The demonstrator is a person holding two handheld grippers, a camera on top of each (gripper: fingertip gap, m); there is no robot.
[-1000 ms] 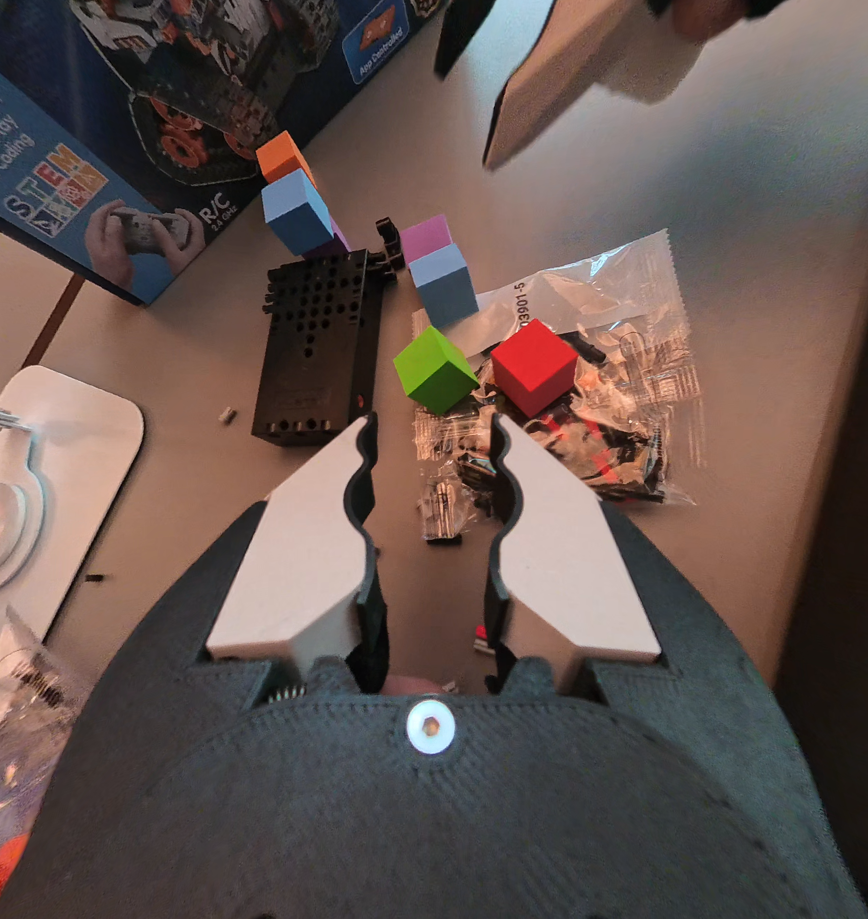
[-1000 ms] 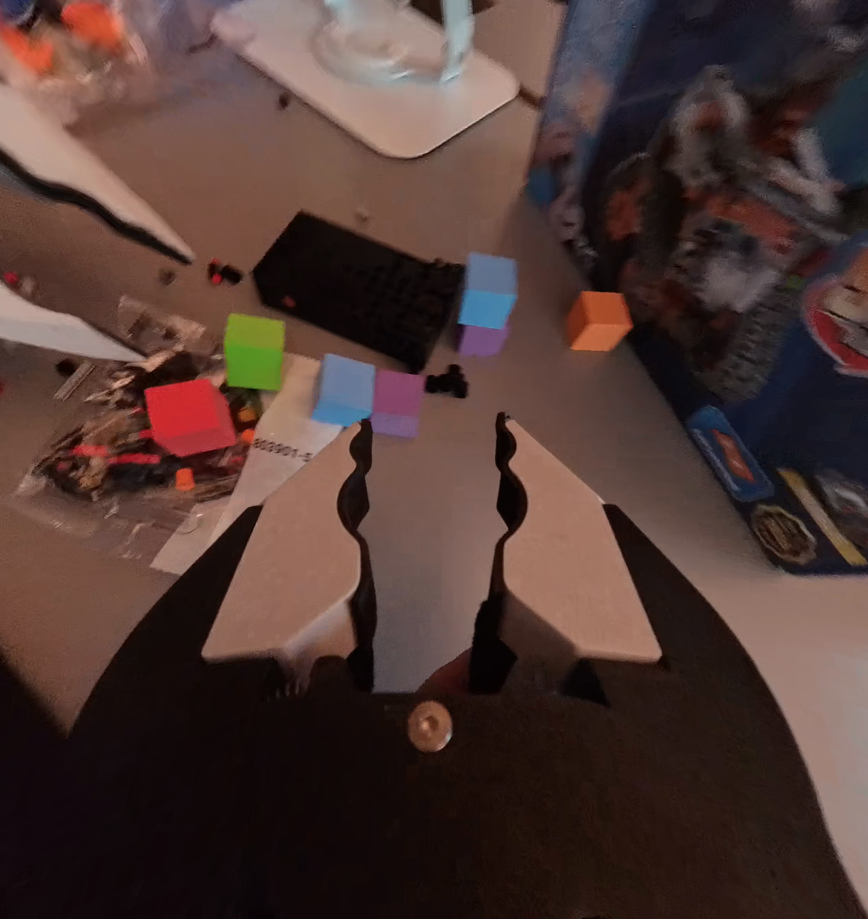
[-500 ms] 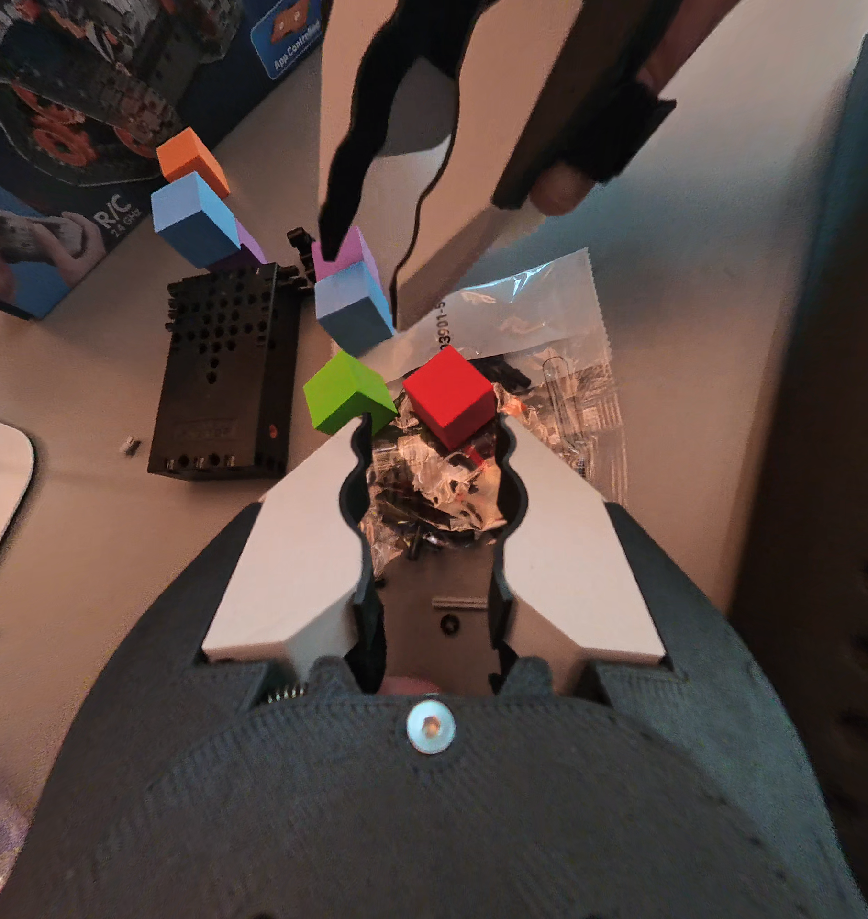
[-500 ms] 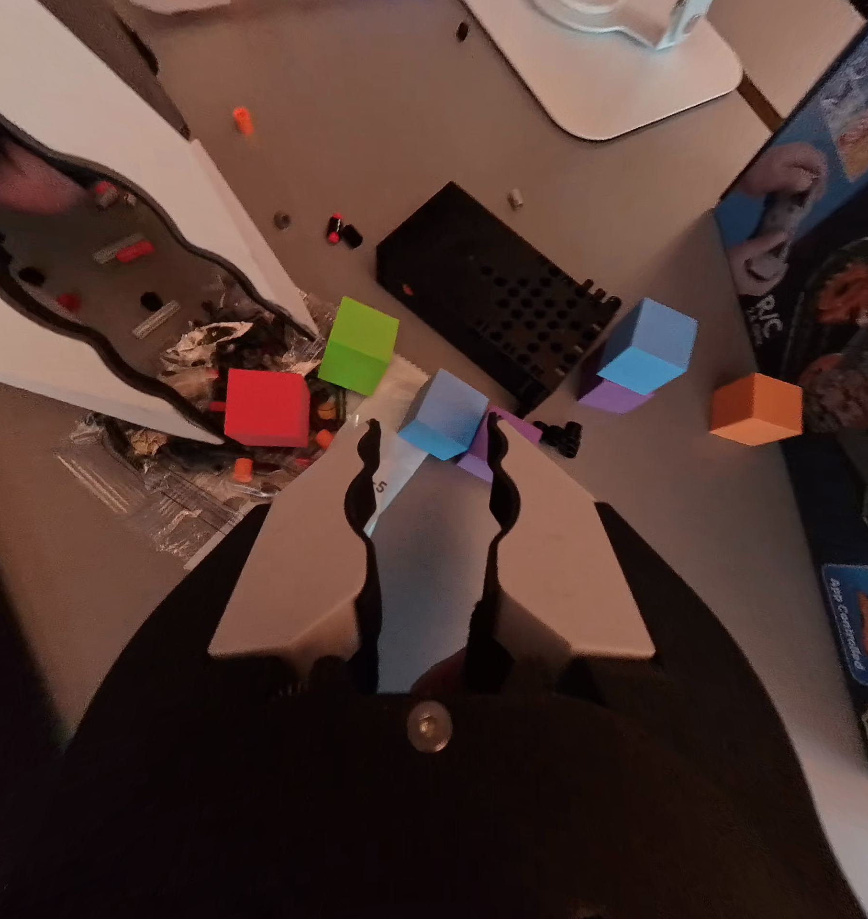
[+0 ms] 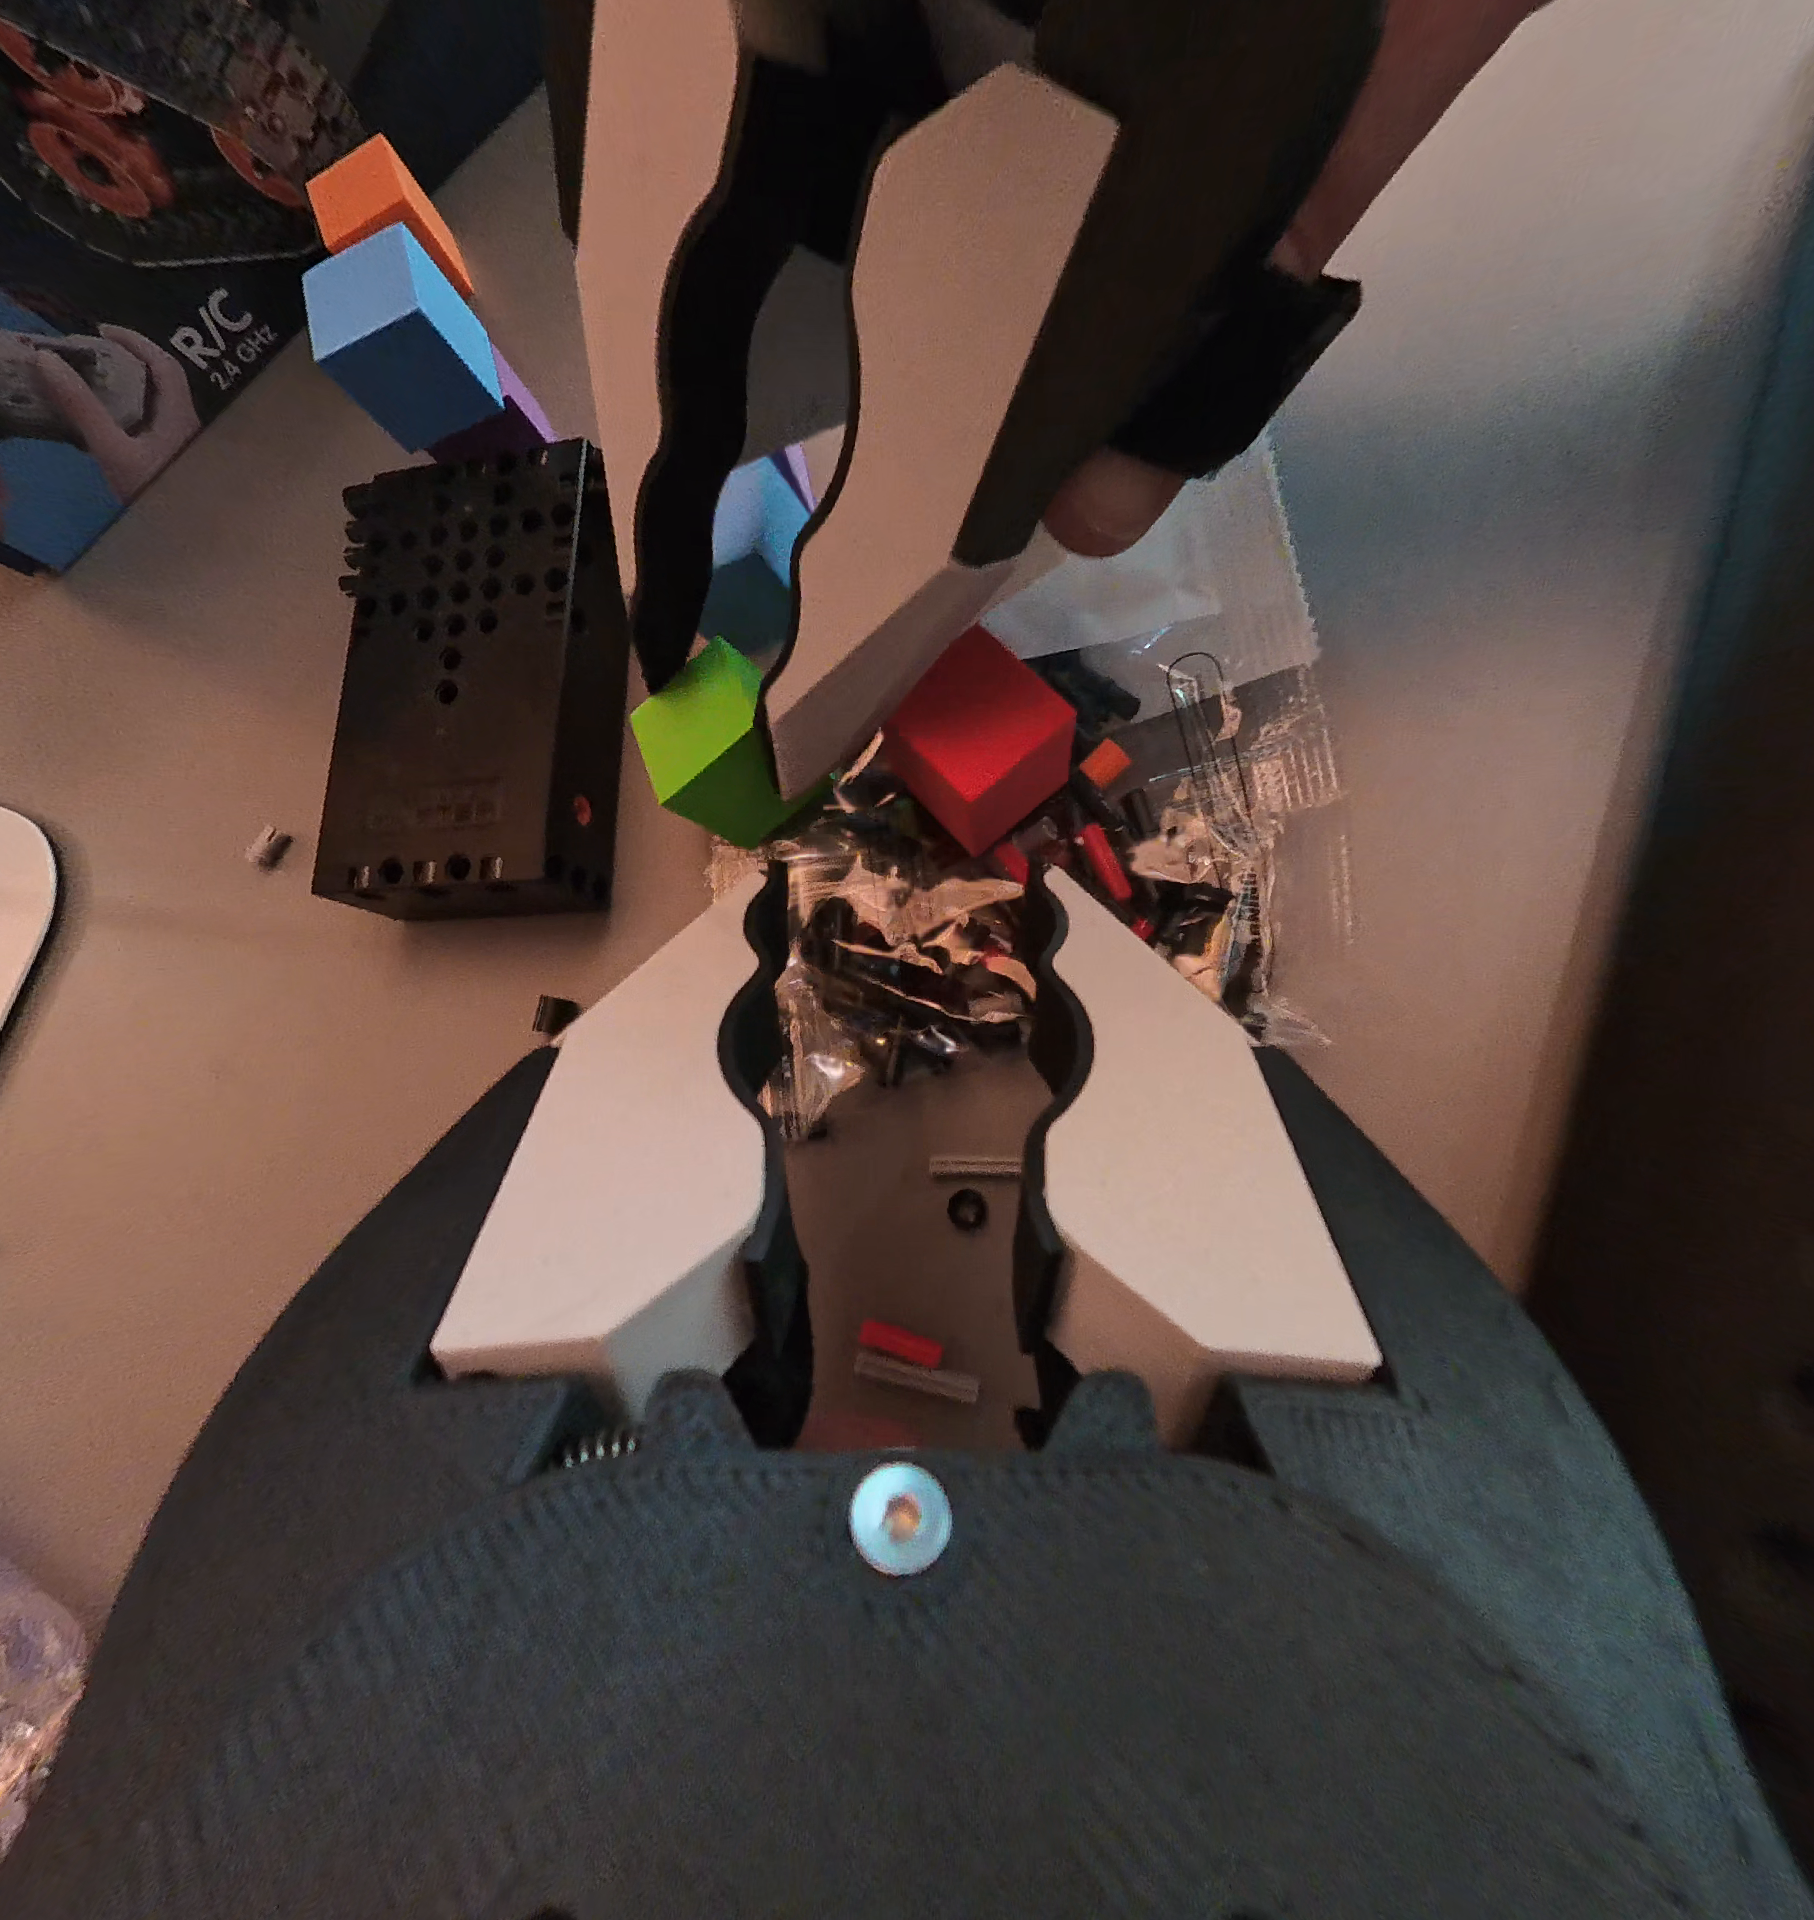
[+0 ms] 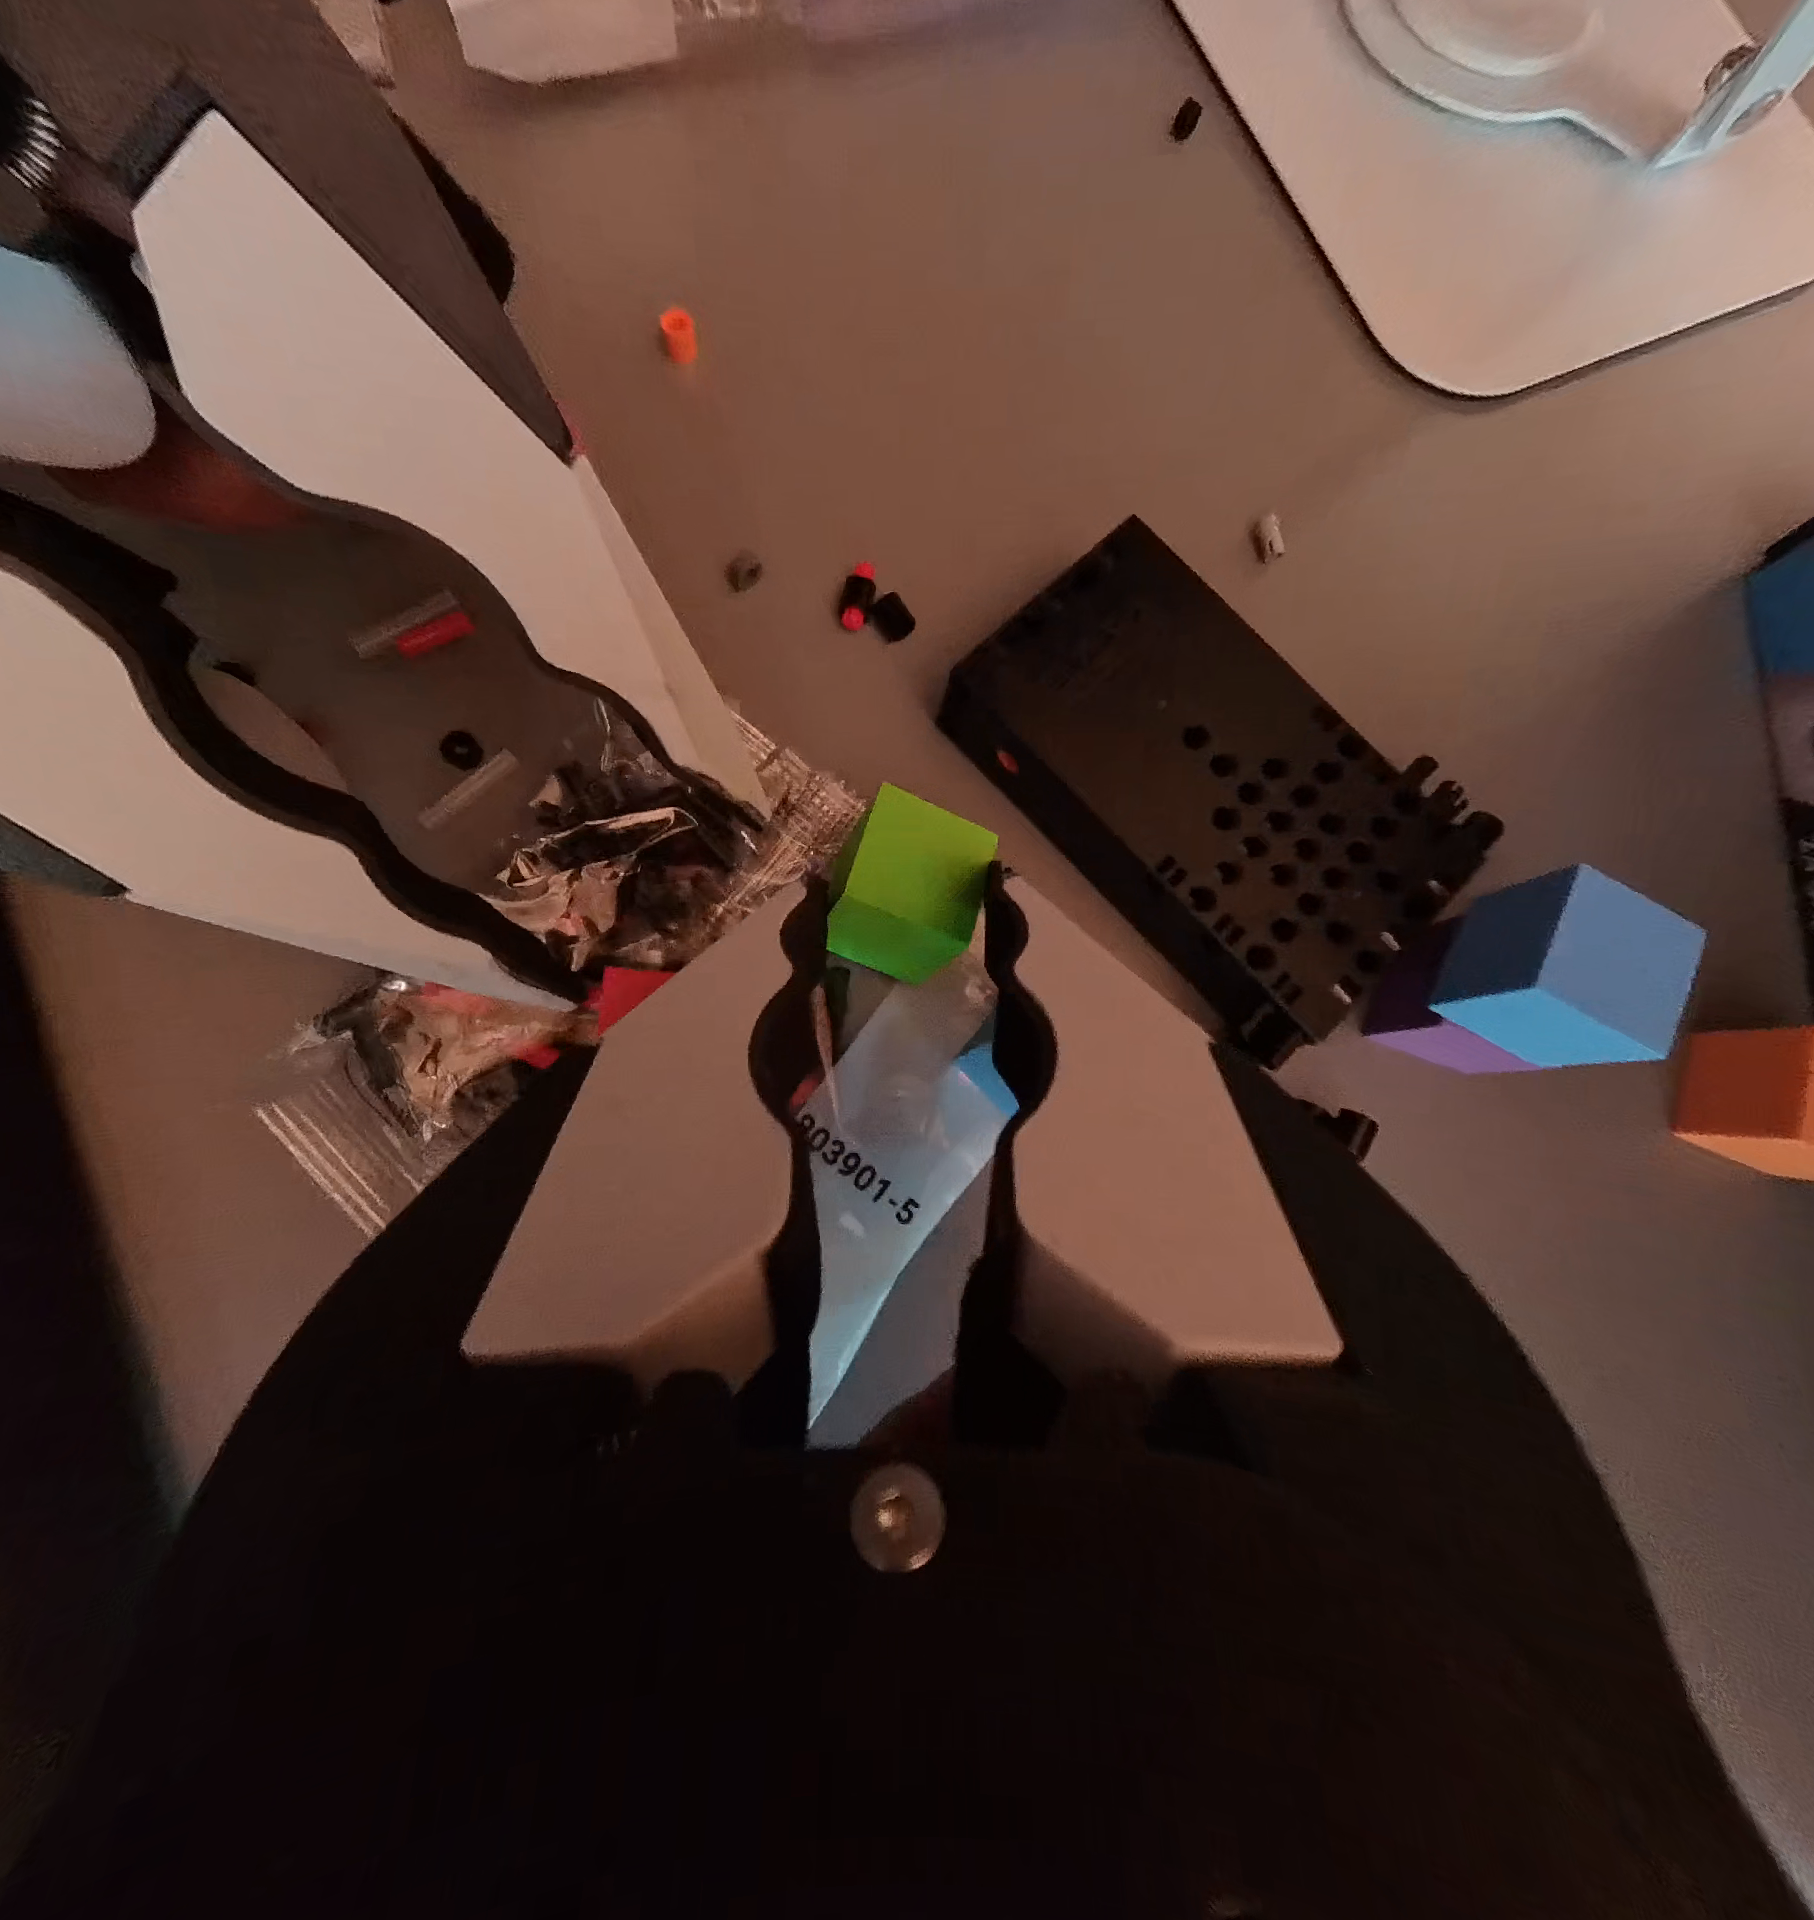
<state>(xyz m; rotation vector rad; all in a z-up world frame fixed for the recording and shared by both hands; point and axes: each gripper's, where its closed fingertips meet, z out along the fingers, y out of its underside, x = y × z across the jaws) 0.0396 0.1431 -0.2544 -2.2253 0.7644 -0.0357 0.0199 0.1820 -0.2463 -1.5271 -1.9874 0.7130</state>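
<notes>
My right gripper (image 6: 903,888) has its two fingertips on either side of a green cube (image 6: 908,883) and is shut on it; the left wrist view shows it (image 5: 726,727) reaching down from above onto the same cube (image 5: 700,764). The cube sits at the edge of a clear plastic bag of small parts (image 5: 1225,748). A red cube (image 5: 976,748) rests on that bag just right of it. My left gripper (image 5: 908,894) is open and empty, hovering over the bag close to both cubes; it also shows at upper left in the right wrist view (image 6: 664,899).
A black perforated block (image 5: 467,686) lies left of the green cube. Behind it a blue cube (image 5: 394,332) sits on a purple one, with an orange cube (image 5: 383,197) beside a toy box (image 5: 103,156). A white base plate (image 6: 1505,208) lies farther off. The table edge (image 5: 1568,935) runs along the right. The black perforated block (image 5: 467,686) sits 5 centimetres or so from the ends of my right fingers. It turns up in the right wrist view (image 6: 1182,753) as well.
My right gripper moved from the light blue and pink cubes to the green cube and narrowed onto it. My left gripper moved a little forward over the bag and stayed open.
</notes>
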